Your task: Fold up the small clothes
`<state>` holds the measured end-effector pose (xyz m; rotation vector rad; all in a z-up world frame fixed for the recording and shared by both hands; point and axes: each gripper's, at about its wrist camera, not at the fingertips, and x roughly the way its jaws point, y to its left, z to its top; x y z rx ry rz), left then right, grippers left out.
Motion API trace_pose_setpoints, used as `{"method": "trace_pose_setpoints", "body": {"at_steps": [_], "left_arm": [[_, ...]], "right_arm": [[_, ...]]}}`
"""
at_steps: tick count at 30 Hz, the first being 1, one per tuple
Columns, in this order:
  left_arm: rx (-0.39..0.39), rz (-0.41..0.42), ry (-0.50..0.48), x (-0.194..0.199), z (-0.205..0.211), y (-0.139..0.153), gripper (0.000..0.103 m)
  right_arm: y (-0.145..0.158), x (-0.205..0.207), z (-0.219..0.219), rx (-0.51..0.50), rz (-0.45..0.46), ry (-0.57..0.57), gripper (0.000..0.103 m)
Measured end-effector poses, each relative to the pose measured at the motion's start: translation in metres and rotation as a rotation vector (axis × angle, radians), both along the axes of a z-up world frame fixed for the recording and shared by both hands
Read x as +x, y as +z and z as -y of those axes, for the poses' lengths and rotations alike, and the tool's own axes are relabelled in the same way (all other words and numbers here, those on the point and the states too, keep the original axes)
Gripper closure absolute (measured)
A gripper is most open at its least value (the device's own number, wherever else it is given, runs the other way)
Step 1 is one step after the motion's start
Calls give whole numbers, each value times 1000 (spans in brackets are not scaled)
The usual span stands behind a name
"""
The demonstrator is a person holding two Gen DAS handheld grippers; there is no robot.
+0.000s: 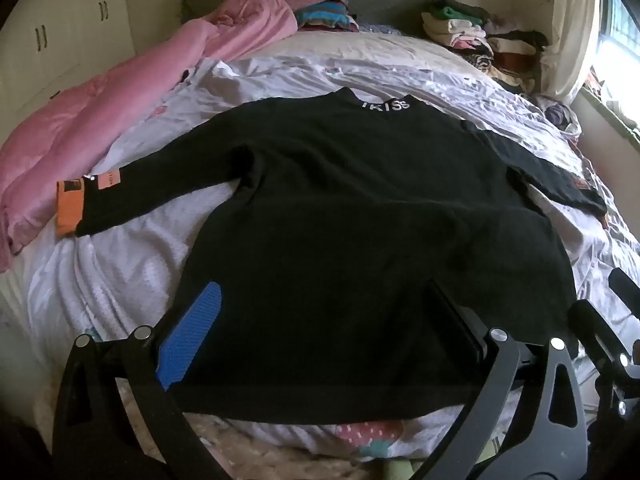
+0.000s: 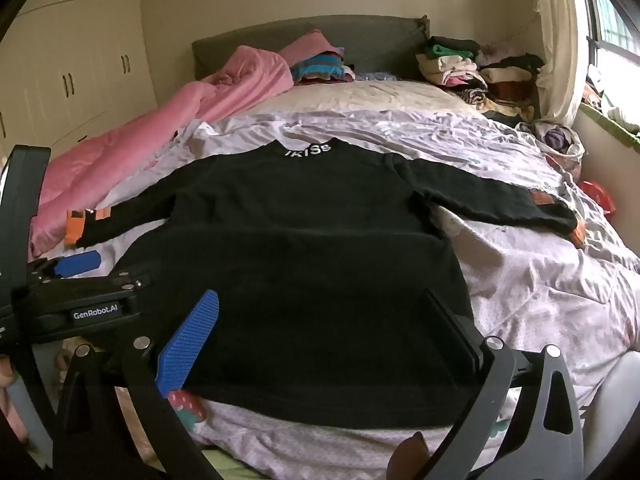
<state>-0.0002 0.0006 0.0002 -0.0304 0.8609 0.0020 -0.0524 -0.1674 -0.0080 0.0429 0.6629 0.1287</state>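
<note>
A black long-sleeved sweater (image 1: pixel 352 208) lies flat on the bed, front down, collar with white lettering (image 1: pixel 386 104) at the far end and both sleeves spread out. The left sleeve has an orange cuff (image 1: pixel 70 208). My left gripper (image 1: pixel 320 324) is open, its blue-padded fingers above the sweater's near hem. My right gripper (image 2: pixel 324 332) is open over the hem too; the sweater (image 2: pixel 304 240) fills that view. The left gripper's body (image 2: pixel 76 280) shows at the left of the right wrist view.
A pink duvet (image 1: pixel 120 120) lies bunched along the bed's left side. Piles of clothes (image 1: pixel 476 36) sit at the head of the bed on the right. The white patterned sheet (image 2: pixel 540 280) is wrinkled. A wardrobe (image 2: pixel 72 64) stands left, a window (image 2: pixel 612 20) right.
</note>
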Motion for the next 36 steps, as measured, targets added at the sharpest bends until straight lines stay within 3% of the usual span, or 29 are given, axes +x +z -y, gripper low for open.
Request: {"method": "trace_pose_setpoints", "body": {"at_steps": [36], "left_arm": [[21, 8, 8, -7, -8, 7, 9]], "right_arm": [[2, -1, -1, -21, 3, 6, 4]]}}
